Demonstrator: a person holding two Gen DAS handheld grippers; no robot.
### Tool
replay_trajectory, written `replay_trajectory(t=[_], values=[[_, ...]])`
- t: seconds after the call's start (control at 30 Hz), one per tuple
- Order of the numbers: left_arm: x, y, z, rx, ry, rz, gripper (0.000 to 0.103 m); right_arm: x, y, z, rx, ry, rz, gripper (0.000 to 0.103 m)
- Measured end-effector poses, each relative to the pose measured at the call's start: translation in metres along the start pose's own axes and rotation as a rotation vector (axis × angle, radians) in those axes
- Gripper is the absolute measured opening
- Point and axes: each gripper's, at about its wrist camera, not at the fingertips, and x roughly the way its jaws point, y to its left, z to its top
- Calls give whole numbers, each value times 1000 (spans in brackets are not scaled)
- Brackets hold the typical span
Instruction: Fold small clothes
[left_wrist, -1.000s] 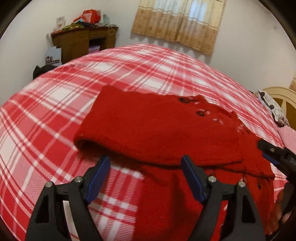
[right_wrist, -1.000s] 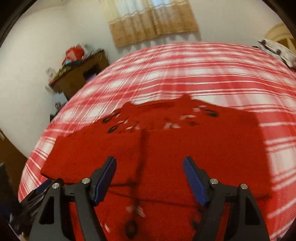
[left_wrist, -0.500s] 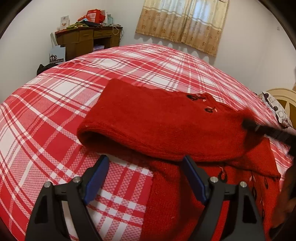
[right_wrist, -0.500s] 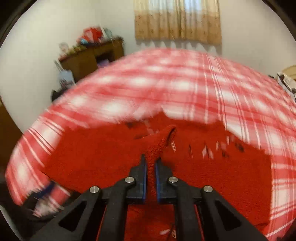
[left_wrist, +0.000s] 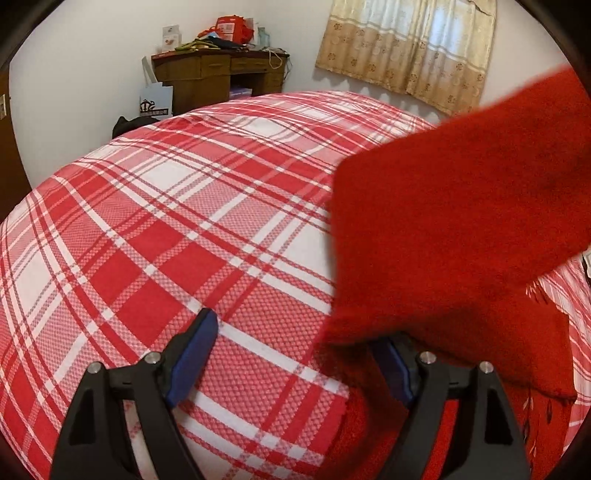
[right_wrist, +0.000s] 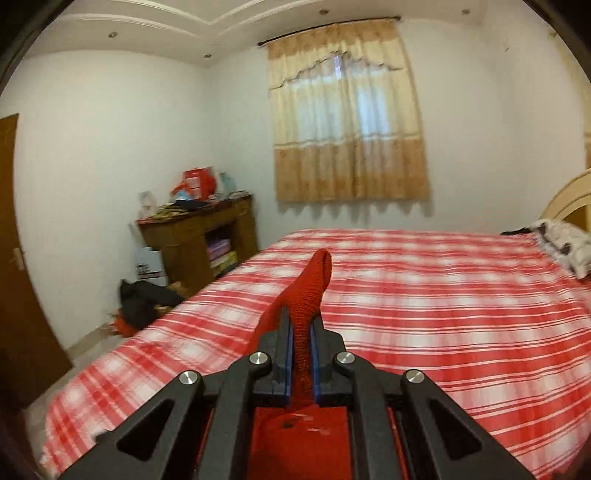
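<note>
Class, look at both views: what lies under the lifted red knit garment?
Under the red knit garment, pinched by the right tool, lies the red plaid bedspread. Its hanging fold covers one finger of the left tool and the bed behind.

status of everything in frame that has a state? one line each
right gripper: shut, fingers pinching a fold of the red sweater.
left gripper: open, holding nothing; the sweater's edge drapes over its right finger.
red sweater: partly lifted off the bed, lower part on the sheet.
curtain: drawn across the window.
plaid bedsheet: spread flat.
</note>
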Motion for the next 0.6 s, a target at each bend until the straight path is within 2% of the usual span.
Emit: replay_trajectory(t=[0.13, 0.27, 0.4, 0.43, 0.5, 0.53, 0.6], values=[[1, 2, 0, -3, 2, 1, 86, 11, -53, -37, 45, 112, -98, 7], [3, 0, 0, 16, 8, 25, 87, 36, -107, -109, 104, 284, -178, 7], [4, 0, 0, 28, 12, 32, 89, 51, -146, -175, 147, 425, -244, 7], [4, -3, -1, 34, 14, 30, 92, 53, -154, -191, 164, 460, -254, 7], [5, -7, -1, 56, 23, 29, 96, 53, -168, -210, 199, 490, -245, 7], [5, -10, -2, 70, 26, 38, 96, 50, -172, -211, 213, 474, -235, 8], [4, -14, -3, 84, 30, 50, 97, 46, -177, -208, 244, 488, -219, 17]])
